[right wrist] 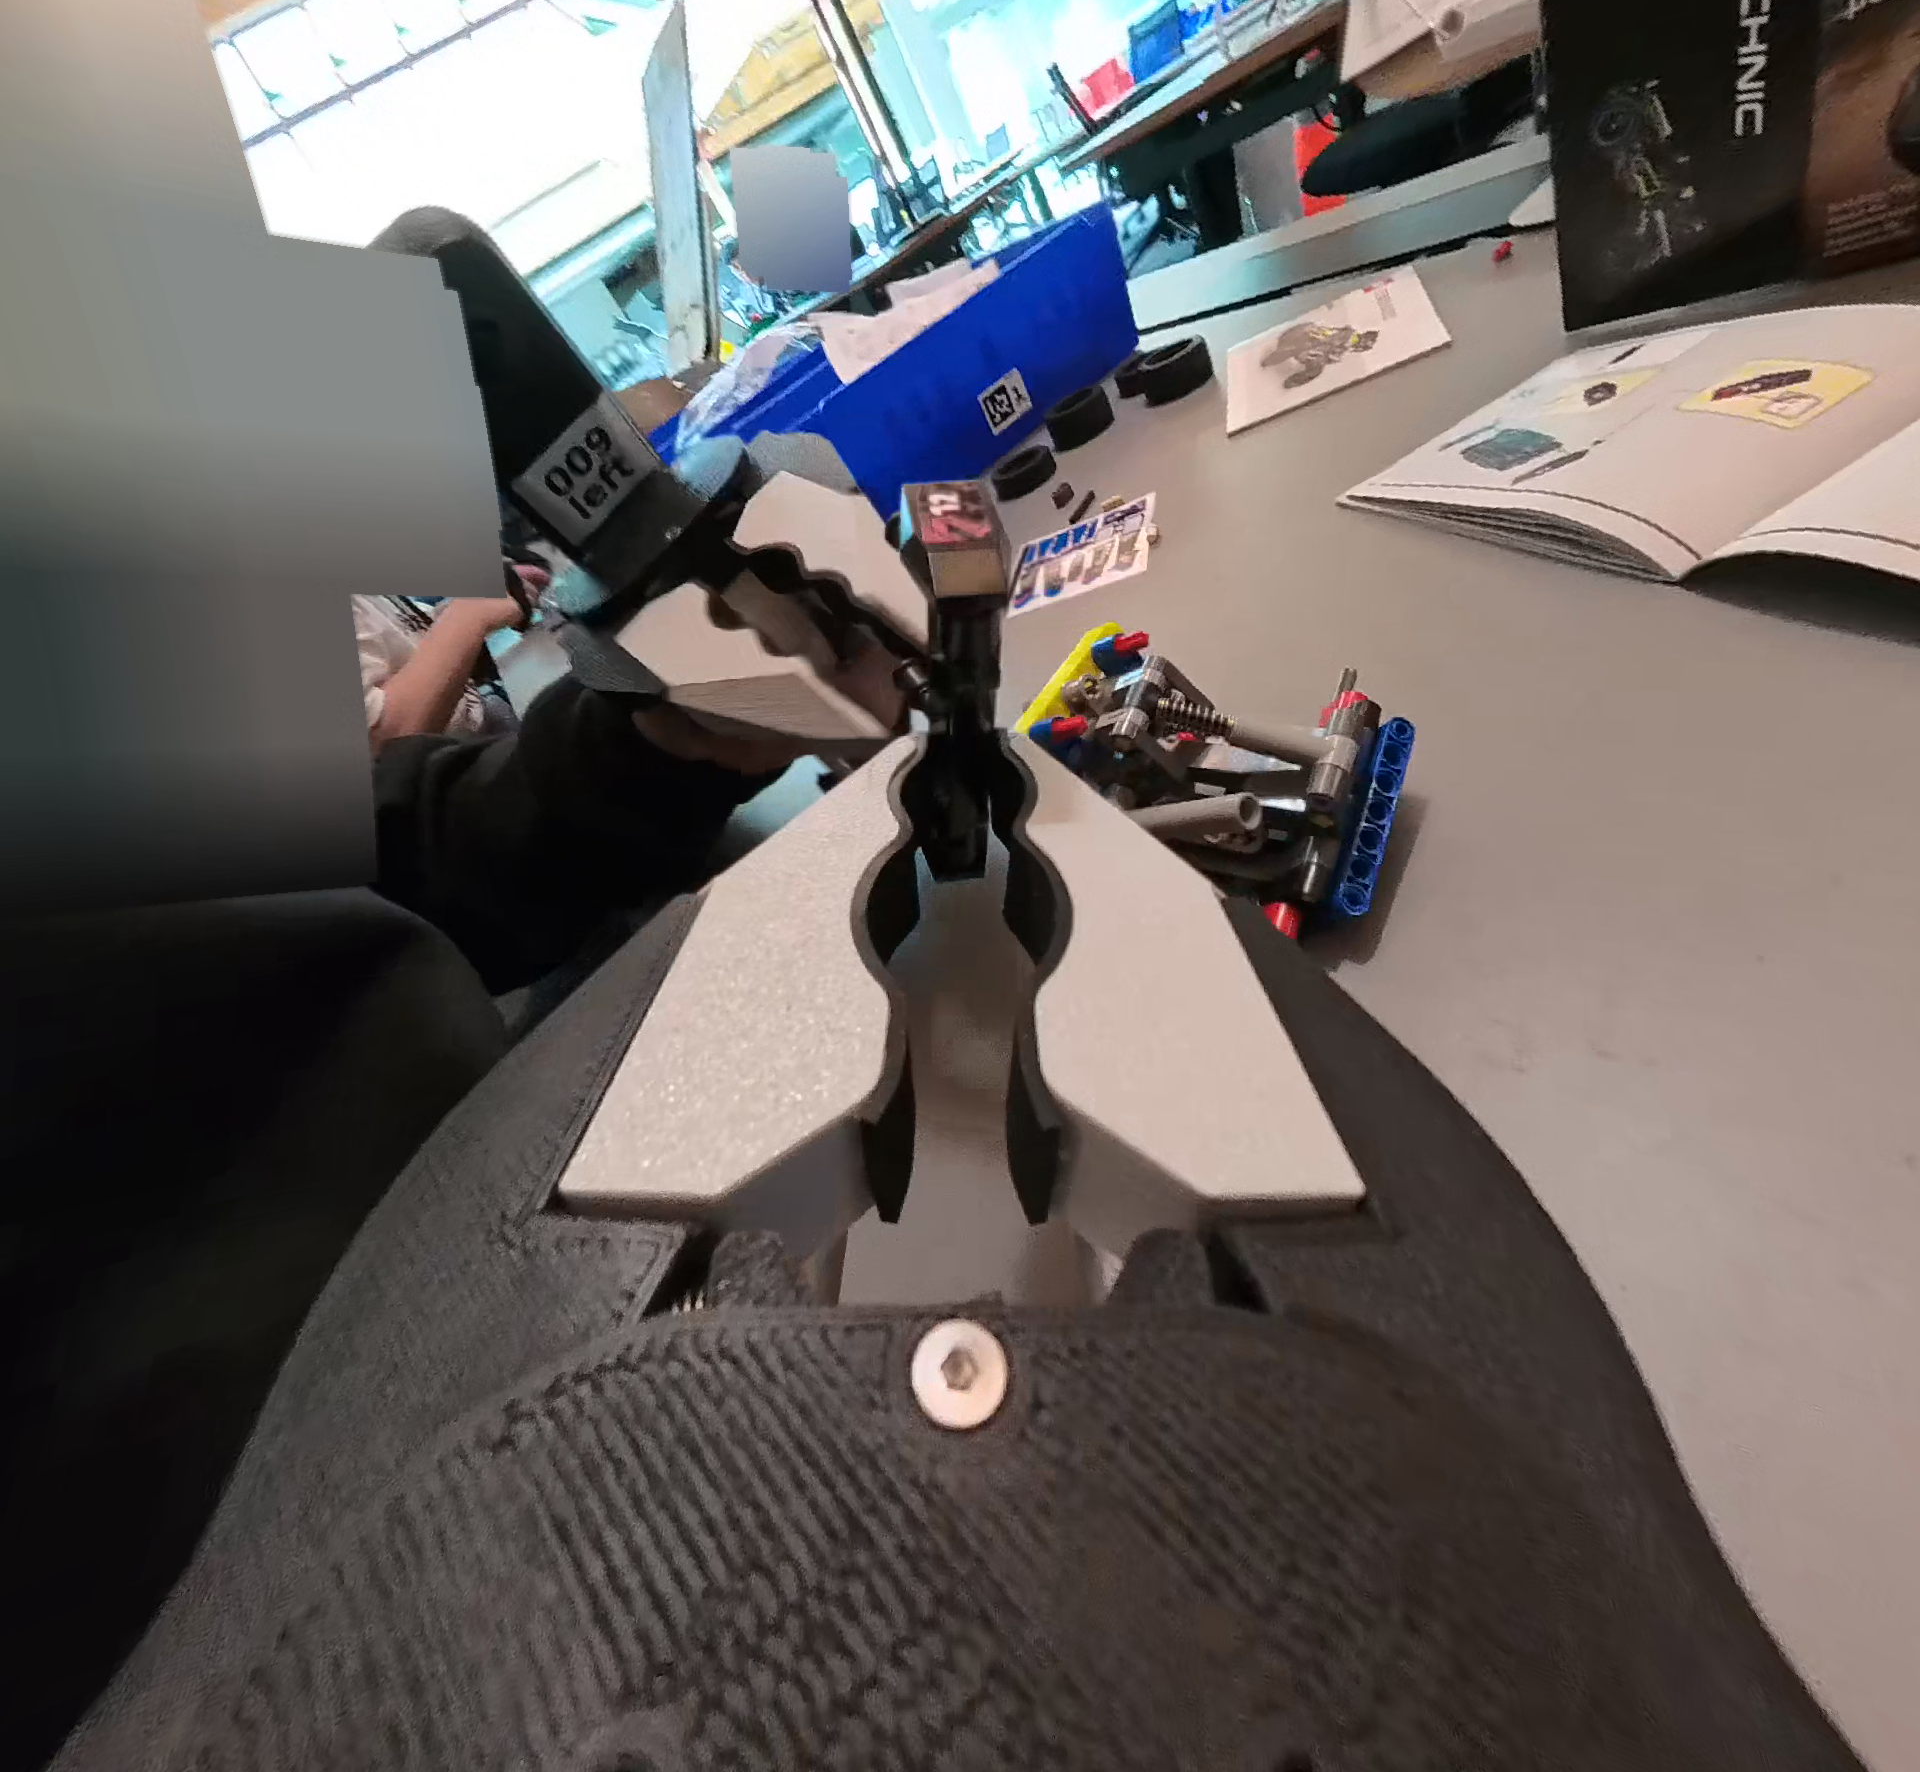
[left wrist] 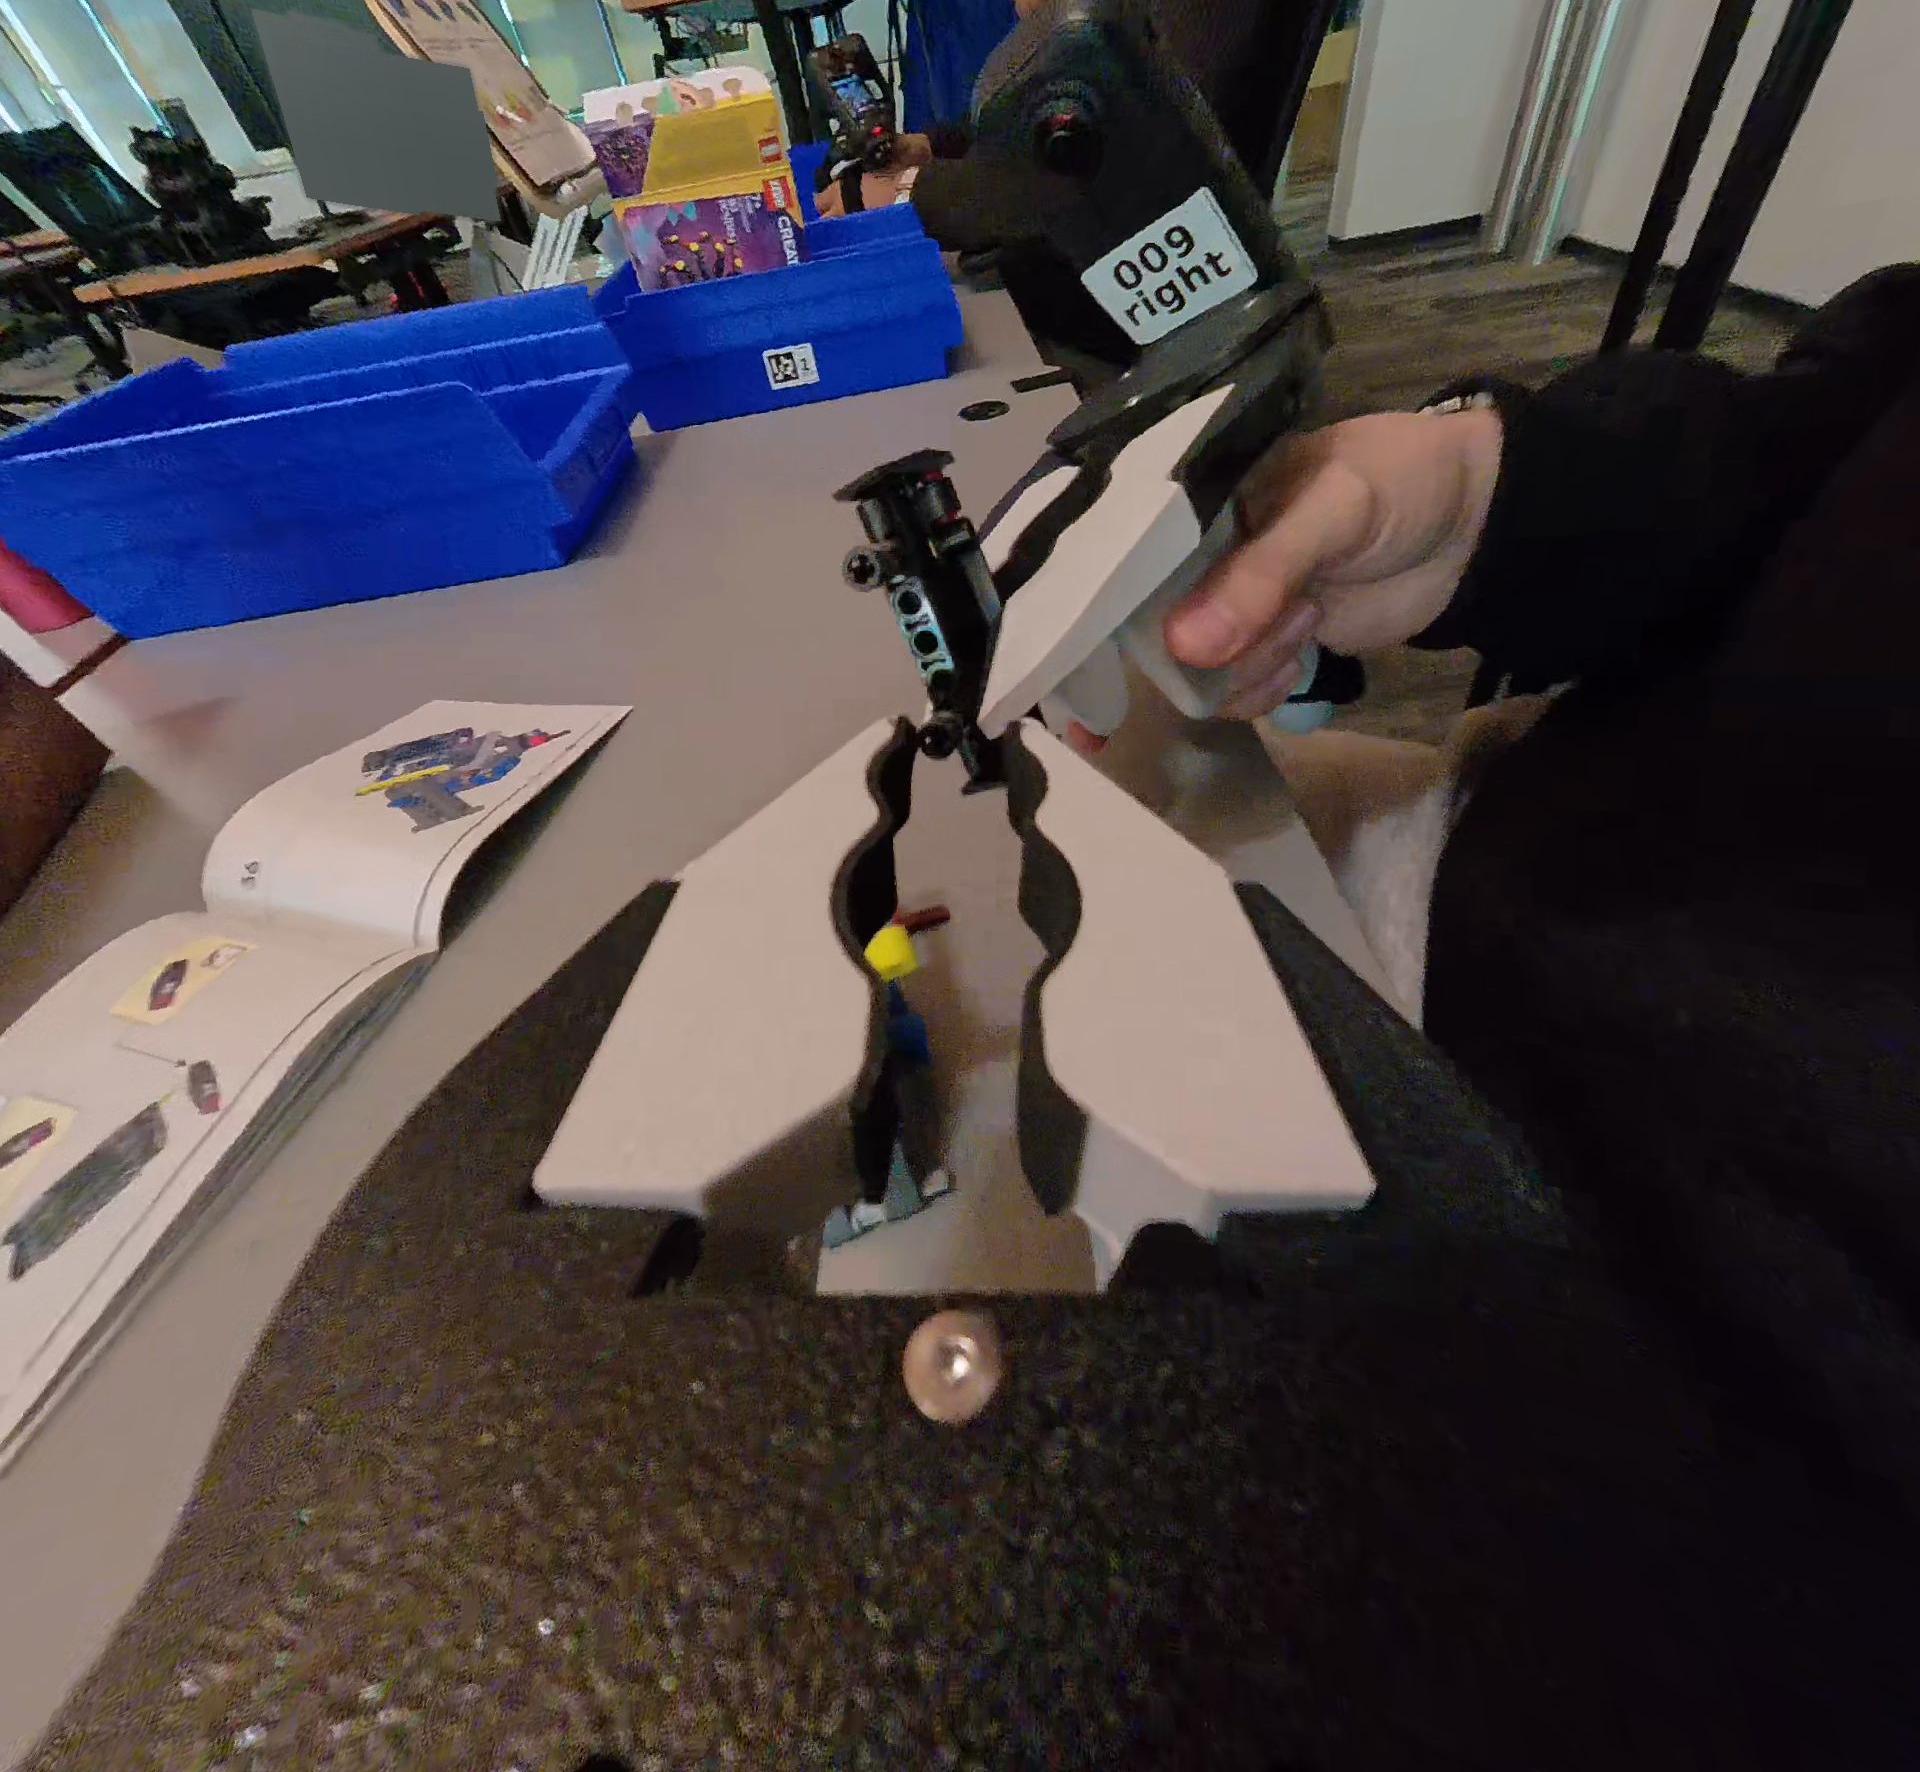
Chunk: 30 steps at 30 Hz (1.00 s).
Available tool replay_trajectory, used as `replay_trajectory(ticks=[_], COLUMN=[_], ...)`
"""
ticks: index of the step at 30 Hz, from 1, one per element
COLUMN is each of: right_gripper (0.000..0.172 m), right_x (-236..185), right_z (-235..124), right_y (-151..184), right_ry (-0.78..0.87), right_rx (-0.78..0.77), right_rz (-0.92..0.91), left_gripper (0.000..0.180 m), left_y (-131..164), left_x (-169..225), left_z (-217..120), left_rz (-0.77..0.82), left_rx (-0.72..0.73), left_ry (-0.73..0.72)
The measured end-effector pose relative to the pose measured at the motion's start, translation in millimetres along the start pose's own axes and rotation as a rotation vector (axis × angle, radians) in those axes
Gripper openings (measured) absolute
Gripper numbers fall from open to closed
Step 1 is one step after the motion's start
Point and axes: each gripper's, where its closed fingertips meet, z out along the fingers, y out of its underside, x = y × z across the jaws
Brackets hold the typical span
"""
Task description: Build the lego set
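Right gripper [right wrist: 961, 787] fingers pinch black brick assembly [right wrist: 961, 683]; left gripper [left wrist: 961, 746] fingers spread beside it, contact seemingly none, partly blurred.

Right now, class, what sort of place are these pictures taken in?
Probably a shared workshop or lab: long desks stand behind, blue storage bins sit on the grey table, and an open building-brick instruction booklet lies there.
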Motion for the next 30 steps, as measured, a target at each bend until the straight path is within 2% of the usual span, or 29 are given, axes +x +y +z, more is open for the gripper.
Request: replay_trajectory(ticks=[1,3,10,15,18,21,24,27,30], right_gripper=[0.008,0.008,0.008,0.008,0.014,0.007,0.007,0.006,0.006], right_x=[0,-3,-5,-3,-2,-2,5,3,10], right_z=[1,2,1,2,4,3,5,6,6], right_y=[3,6,8,14,20,28,40,47,68], right_ry=[0.008,-0.005,-0.006,0.009,0.015,-0.009,0.049,0.023,0.071], right_rx=[-0.015,-0.018,-0.02,-0.057,-0.09,-0.156,-0.247,-0.26,-0.378], right_rz=[-0.007,0.005,-0.035,-0.096,-0.148,-0.164,-0.215,-0.162,-0.199], left_gripper=[0.02,0.005,0.008,0.003,0.003,0.003,0.004,0.003,0.002], left_y=[-1,-1,7,15,23,28,42,46,69], left_x=[2,1,4,6,7,11,12,15,23], left_z=[-1,-1,-1,-2,-2,-3,-1,-3,1], left_rz=[-0.035,-0.068,-0.049,0.014,-0.008,-0.074,-0.046,-0.074,0.013], left_rx=[0.005,0.003,-0.065,-0.128,-0.166,-0.177,-0.231,-0.237,-0.359], left_ry=[0.024,0.029,0.044,0.048,0.06,0.097,0.079,0.109,0.114])
